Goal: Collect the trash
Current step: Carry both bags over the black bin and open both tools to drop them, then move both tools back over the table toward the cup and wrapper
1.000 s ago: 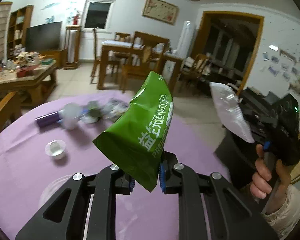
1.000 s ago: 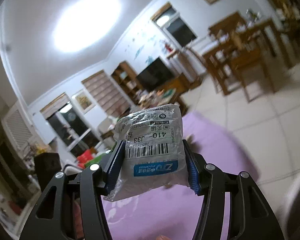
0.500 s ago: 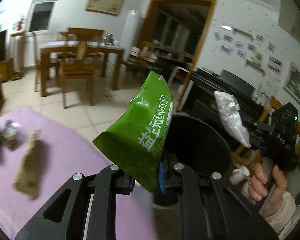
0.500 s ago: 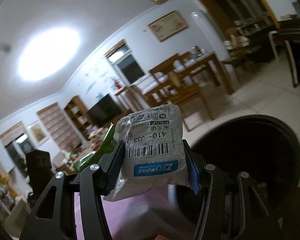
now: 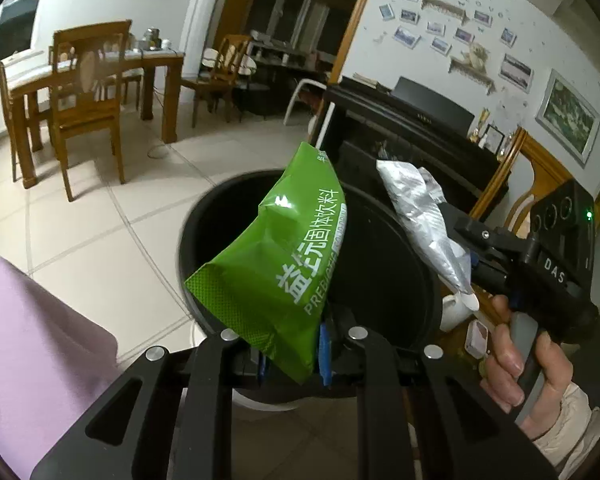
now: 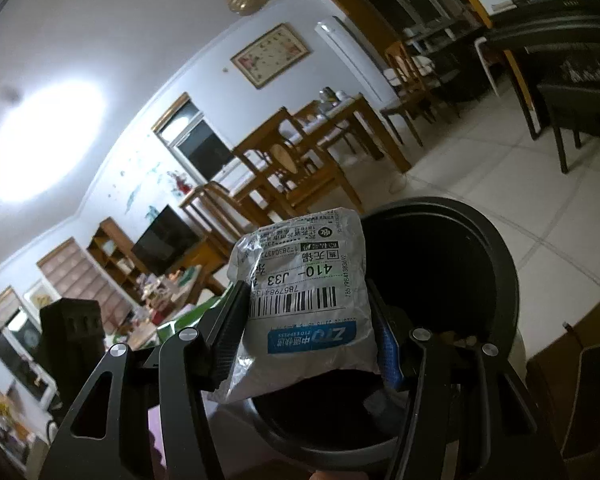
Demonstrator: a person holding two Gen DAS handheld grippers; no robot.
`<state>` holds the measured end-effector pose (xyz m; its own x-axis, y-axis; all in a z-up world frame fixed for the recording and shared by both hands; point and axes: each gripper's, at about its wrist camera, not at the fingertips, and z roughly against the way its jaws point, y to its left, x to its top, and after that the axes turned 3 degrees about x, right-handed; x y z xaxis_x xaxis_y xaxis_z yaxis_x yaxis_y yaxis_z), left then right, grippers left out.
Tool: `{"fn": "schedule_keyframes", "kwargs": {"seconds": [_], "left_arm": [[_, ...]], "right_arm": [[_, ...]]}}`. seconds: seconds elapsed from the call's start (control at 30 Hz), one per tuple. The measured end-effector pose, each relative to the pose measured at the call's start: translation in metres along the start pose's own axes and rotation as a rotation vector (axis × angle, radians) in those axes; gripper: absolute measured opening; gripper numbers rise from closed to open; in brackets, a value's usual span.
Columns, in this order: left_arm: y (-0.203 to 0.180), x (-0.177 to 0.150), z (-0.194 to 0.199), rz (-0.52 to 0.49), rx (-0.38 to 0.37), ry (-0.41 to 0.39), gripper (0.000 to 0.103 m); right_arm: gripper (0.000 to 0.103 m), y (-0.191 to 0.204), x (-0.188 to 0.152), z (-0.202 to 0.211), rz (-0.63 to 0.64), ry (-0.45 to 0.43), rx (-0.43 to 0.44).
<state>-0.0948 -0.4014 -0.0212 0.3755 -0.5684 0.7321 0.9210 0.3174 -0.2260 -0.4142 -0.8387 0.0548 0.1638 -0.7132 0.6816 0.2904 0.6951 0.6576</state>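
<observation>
Here, left wrist view: left gripper [image 5: 290, 364] clenched on glossy green pouch [image 5: 284, 264] above round black bin [image 5: 380, 280]; pouch hides bin's interior. Right wrist view: right gripper [image 6: 308, 340] grasping crinkled silver courier bag [image 6: 304, 304] over bin [image 6: 440, 280]; fingers [image 6: 230, 332] partly hidden.

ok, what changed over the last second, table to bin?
Both grippers swung from over the purple tablecloth to over the black trash bin. Unchanged: left gripper clamps the green drink-mix pouch, right gripper the silver courier bag; nothing released.
</observation>
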Motion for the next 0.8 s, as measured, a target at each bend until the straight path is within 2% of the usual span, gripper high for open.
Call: {"fn": "schedule_keyframes", "kwargs": {"seconds": [0.17, 0.23, 0.3, 0.33, 0.37, 0.4, 0.43, 0.47, 0.63, 0.8], "left_arm": [[-0.003, -0.001, -0.009, -0.018, 0.002, 0.025, 0.018], [-0.009, 0.002, -0.015, -0.026, 0.005, 0.032, 0.019], [-0.011, 0.006, -0.018, -0.040, 0.007, 0.047, 0.022], [-0.013, 0.006, -0.020, -0.048, 0.013, 0.053, 0.025], [-0.014, 0.006, -0.020, -0.059, 0.037, 0.055, 0.043], [-0.014, 0.006, -0.018, -0.062, 0.057, 0.049, 0.075], [-0.014, 0.006, -0.012, -0.061, 0.082, 0.023, 0.088], [-0.013, 0.005, -0.009, -0.061, 0.087, 0.002, 0.093], [-0.007, 0.006, 0.021, -0.055, 0.078, -0.049, 0.093], [0.018, -0.003, 0.060, -0.008, 0.128, -0.108, 0.093]], "right_arm": [[0.057, -0.013, -0.002, -0.007, -0.020, -0.002, -0.012], [0.060, -0.015, 0.000, -0.012, -0.027, -0.004, -0.016], [0.070, -0.012, -0.002, -0.010, -0.038, -0.003, -0.018], [0.080, -0.010, -0.002, -0.010, -0.049, -0.004, -0.013], [0.085, -0.004, 0.001, -0.008, -0.055, -0.009, -0.010], [0.086, -0.004, 0.001, -0.007, -0.053, -0.015, -0.013], [0.086, -0.002, 0.000, -0.005, -0.048, -0.018, -0.016], [0.086, -0.001, 0.001, -0.003, -0.042, -0.020, -0.017], [0.087, 0.008, 0.000, -0.004, -0.010, -0.011, -0.004], [0.087, 0.041, -0.012, -0.032, 0.053, 0.056, 0.030]]}}
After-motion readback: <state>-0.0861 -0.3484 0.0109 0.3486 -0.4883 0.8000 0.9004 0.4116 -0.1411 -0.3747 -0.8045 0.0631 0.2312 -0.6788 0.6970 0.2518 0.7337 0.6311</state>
